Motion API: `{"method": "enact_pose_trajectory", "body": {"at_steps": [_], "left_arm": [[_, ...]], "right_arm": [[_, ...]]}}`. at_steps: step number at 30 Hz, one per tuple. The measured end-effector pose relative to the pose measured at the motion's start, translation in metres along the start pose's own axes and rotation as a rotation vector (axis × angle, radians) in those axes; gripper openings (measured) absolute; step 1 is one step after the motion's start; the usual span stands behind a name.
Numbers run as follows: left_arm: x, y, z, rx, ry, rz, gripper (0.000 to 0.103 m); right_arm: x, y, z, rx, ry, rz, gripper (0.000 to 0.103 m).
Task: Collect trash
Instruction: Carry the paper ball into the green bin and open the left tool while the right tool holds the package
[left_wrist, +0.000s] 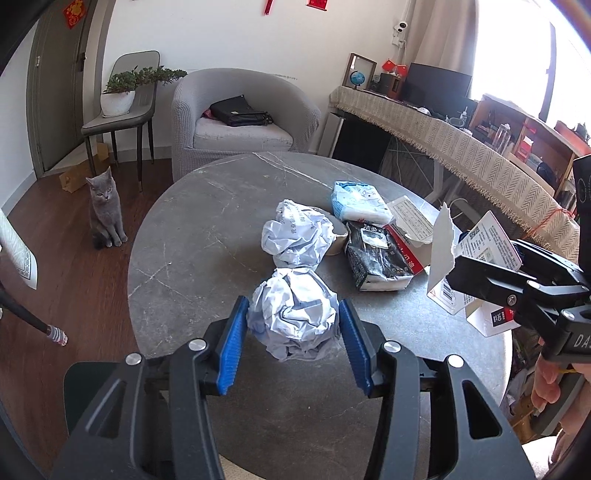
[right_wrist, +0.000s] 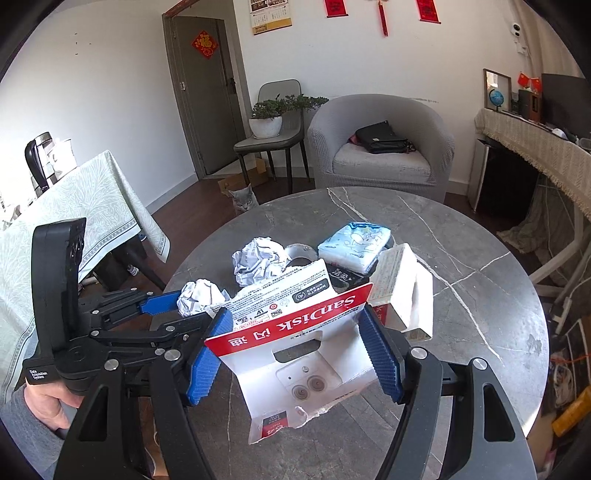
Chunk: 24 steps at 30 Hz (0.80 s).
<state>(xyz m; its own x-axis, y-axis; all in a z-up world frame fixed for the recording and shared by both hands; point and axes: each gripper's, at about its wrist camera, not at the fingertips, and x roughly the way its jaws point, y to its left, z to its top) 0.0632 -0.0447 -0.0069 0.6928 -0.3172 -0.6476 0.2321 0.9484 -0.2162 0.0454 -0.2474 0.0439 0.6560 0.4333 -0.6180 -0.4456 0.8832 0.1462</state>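
Observation:
My left gripper (left_wrist: 291, 317) has its blue pads on both sides of a crumpled white paper ball (left_wrist: 295, 317) on the round grey table (left_wrist: 207, 236), closed against it. A second paper ball (left_wrist: 297, 236) lies just beyond. My right gripper (right_wrist: 295, 332) is shut on a torn red-and-white SanDisk card package (right_wrist: 295, 347), held above the table; it also shows in the left wrist view (left_wrist: 480, 258). The left gripper (right_wrist: 162, 302) and its paper ball (right_wrist: 201, 297) show at the left of the right wrist view.
More trash lies on the table: a blue tissue pack (left_wrist: 356, 201), a black packet (left_wrist: 376, 254), a white box (right_wrist: 402, 288) and a tape roll (right_wrist: 301, 254). A grey cat (left_wrist: 105, 208) sits on the floor left. An armchair (left_wrist: 240, 118) stands behind.

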Motion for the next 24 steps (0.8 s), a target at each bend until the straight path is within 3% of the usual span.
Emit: {"method": "enact_pose_trajectory", "body": {"at_steps": [5,11,17,24], "left_arm": [[-0.023,0.028,-0.003,-0.017,-0.044,0.049,0.052],[-0.047,0.084,-0.015,-0.076,-0.045,0.127,0.052],[-0.054,0.141,-0.038,-0.140,0.018,0.206,0.053],[-0.049,0.190,-0.073,-0.191,0.145,0.282,0.053]], "right_arm": [[0.017,0.029,0.011,-0.023,-0.008,0.045,0.071],[0.035,0.074,0.024,-0.080,-0.019,0.100,0.071],[0.061,0.113,0.028,-0.108,0.004,0.158,0.071],[0.081,0.159,0.032,-0.134,0.024,0.256,0.071]]}}
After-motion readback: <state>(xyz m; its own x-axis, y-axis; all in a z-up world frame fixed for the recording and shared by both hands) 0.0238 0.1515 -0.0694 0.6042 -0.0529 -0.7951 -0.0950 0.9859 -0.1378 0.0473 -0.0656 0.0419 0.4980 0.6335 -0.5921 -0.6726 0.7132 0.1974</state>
